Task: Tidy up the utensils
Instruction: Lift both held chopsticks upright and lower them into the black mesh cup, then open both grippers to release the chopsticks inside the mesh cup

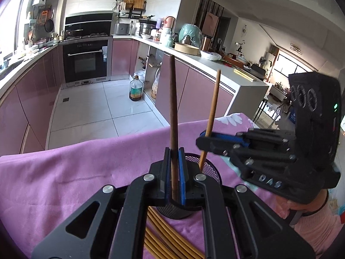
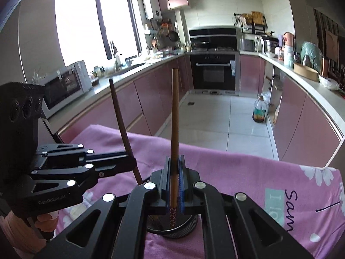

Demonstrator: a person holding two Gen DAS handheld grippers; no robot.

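Left gripper [image 1: 174, 173] jaws pinch dark chopstick [image 1: 173, 108]; right gripper [image 2: 175, 183], marked "DAS", pinches lighter chopstick [image 2: 174, 116]. Mesh holder [image 1: 210, 168] beneath both. "GenRobot.AI" on left body.

A home kitchen: oven [image 1: 85, 61], pink cabinets [image 2: 148, 99], cluttered counters [image 1: 207, 61].
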